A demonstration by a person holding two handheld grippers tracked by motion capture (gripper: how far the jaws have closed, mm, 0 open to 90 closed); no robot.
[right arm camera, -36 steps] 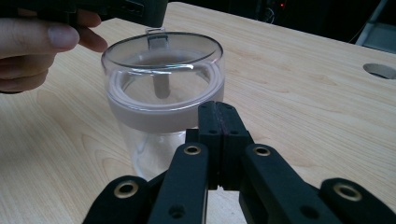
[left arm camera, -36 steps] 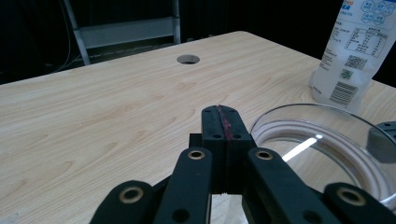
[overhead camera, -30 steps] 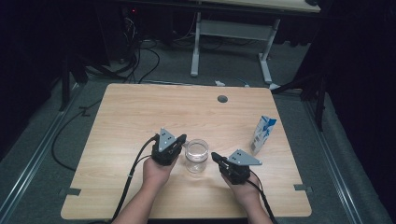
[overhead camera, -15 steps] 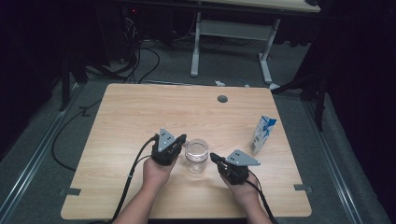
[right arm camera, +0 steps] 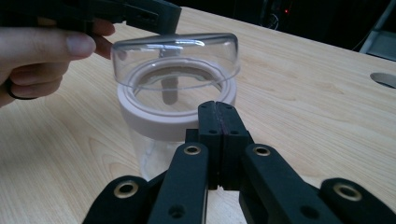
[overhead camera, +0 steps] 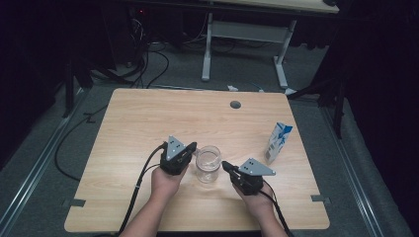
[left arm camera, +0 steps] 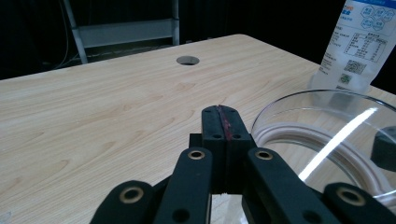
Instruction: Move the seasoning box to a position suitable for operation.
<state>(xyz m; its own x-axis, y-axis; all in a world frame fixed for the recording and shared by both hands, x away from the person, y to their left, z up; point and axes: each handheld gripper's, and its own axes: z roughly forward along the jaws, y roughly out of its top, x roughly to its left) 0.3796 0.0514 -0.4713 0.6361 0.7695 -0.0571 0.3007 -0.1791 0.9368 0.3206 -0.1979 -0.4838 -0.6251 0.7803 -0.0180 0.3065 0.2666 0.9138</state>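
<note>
A clear jar (overhead camera: 208, 164) with a domed clear lid and a pale ring under it stands upright near the table's front middle. My left gripper (overhead camera: 191, 146) is shut and empty just left of the jar, its tip beside the lid. My right gripper (overhead camera: 225, 165) is shut and empty just right of the jar, its tip pointing at it. In the left gripper view the shut gripper (left arm camera: 224, 122) sits left of the lid (left arm camera: 327, 130). In the right gripper view the shut gripper (right arm camera: 218, 116) is in front of the jar (right arm camera: 175, 100), with the other hand (right arm camera: 44, 56) behind it.
A blue and white carton (overhead camera: 278, 142) stands upright to the right of the jar, seen too as the carton (left arm camera: 357, 44) in the left gripper view. A round cable hole (overhead camera: 235, 104) lies near the wooden table's (overhead camera: 138, 118) far edge. Cables trail off the front edge.
</note>
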